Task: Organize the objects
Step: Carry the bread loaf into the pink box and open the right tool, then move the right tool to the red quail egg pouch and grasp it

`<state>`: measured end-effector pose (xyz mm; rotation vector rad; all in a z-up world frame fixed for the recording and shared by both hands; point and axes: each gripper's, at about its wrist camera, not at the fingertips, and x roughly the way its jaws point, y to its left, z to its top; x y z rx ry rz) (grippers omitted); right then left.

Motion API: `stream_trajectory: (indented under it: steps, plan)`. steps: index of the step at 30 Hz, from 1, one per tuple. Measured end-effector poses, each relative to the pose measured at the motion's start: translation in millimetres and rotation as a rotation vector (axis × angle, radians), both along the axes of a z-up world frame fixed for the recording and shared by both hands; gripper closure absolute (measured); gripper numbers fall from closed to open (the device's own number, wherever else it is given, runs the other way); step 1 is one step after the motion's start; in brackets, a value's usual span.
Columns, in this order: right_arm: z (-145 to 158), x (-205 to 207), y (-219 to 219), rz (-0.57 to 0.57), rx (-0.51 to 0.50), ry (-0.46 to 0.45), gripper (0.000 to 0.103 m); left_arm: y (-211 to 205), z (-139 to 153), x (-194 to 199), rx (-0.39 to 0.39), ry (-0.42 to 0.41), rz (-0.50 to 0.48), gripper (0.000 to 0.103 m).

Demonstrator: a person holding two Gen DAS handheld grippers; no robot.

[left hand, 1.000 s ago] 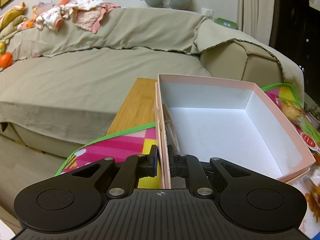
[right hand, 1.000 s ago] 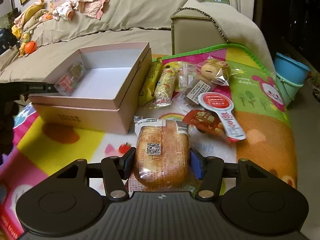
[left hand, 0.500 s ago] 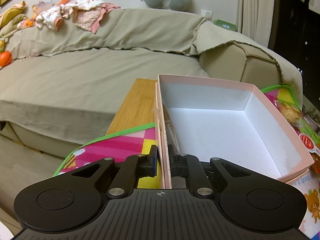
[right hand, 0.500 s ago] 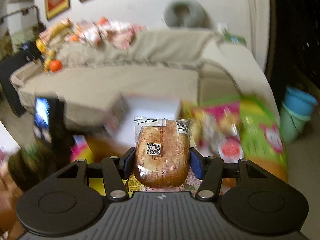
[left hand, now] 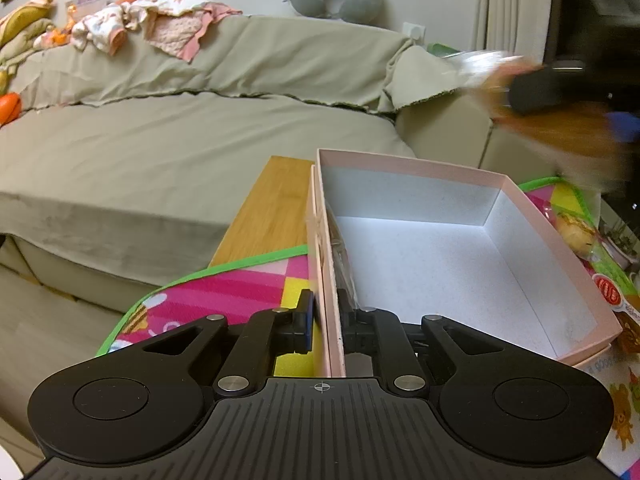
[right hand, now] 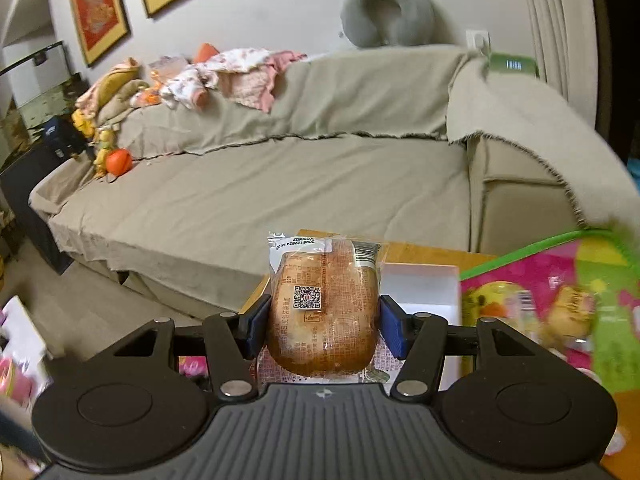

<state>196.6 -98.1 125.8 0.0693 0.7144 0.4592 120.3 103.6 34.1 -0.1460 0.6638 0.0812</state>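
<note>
Black ribbed grippers (right hand: 324, 330), blue-padded jaws, silver screws.

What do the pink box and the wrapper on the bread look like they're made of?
The pink box looks like rigid paperboard: thin, straight walls with crisp corners, matte pink outside, dull white speckled lining inside. The bread's wrapper looks like thin clear plastic film: glossy, the brown bun showing through, with a crimped seal at the top and a printed code label.
</note>
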Motion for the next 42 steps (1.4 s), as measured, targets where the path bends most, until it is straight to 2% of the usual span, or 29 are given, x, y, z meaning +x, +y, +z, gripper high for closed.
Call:
stream_trajectory:
  steps: [4,8,11,15,21,26,29,33,42]
  plan:
    - [-27.3,31.6,27.7,0.017,0.027,0.066,0.046,1.5,-0.4,-0.6,0.0,0.0,-0.006,0.09]
    - [-43.6,33.4,26.9,0.036,0.06,0.109,0.046,0.8,-1.4,-1.9,0.011,-0.001,-0.015,0.09]
    - [-42.6,25.5,3.5,0.019,0.092,0.112,0.046,0.6,-1.3,-1.6,0.011,0.0,-0.014,0.09]
    - [-34.6,2.6,-40.1,-0.021,0.07,0.049,0.046,1.0,-1.7,-2.2,0.007,0.0,-0.011,0.09]
    - [-37.6,-26.0,-102.4,-0.144,-0.056,-0.034,0.04,-1.7,-0.9,-2.2,0.007,0.003,-0.003,0.09]
    - [-58.7,-36.0,-148.2,-0.244,-0.1,0.008,0.039,-3.6,-0.5,-2.1,0.014,0.007,0.007,0.091]
    - [-70.5,-27.5,-164.8,-0.278,-0.094,0.045,0.039,-4.2,-0.5,-3.1,0.021,0.009,0.005,0.091]
    - [-83.9,-17.0,-172.1,-0.307,-0.075,0.077,0.039,-4.9,-0.5,-3.8,0.029,0.015,0.001,0.091]
    - [-95.9,-9.2,-154.6,-0.263,-0.042,0.1,0.037,-5.8,-1.1,-5.1,0.03,0.018,0.0,0.091]
